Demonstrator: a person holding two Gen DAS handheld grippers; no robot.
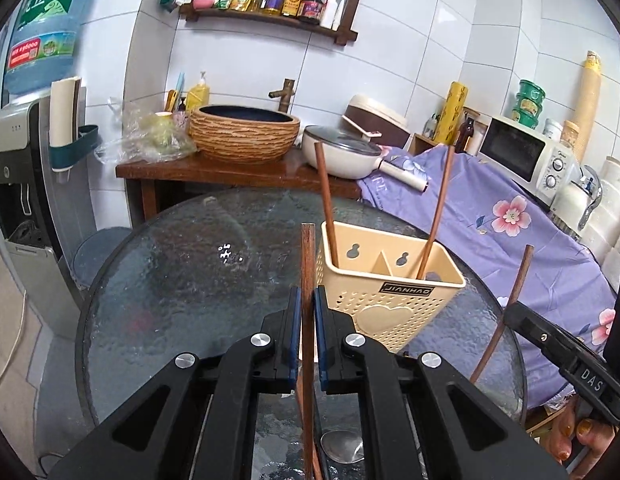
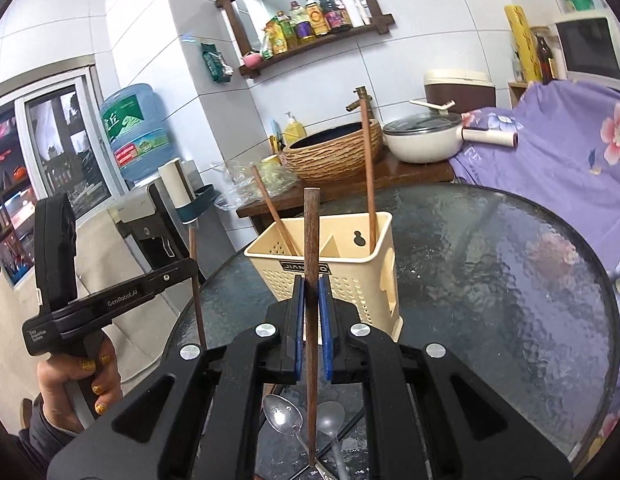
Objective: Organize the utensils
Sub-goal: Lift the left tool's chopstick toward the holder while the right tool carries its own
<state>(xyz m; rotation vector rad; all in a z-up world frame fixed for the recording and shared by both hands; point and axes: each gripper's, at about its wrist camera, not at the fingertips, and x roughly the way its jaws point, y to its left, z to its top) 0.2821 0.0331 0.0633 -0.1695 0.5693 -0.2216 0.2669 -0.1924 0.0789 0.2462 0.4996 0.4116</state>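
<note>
Each hand-held gripper (image 1: 307, 312) (image 2: 311, 312) grips a chopstick (image 1: 308, 264) (image 2: 311, 240) upright (long axis vertical).

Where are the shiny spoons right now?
The two spoons lie on the glass table, low in the right wrist view, just under the right gripper.

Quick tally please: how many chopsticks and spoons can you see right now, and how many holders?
Chopsticks: 4, two standing in the holder, one in the left gripper, one in the right gripper
Spoons: 2, lying on the table
Holder: 1
Total: 7
</note>
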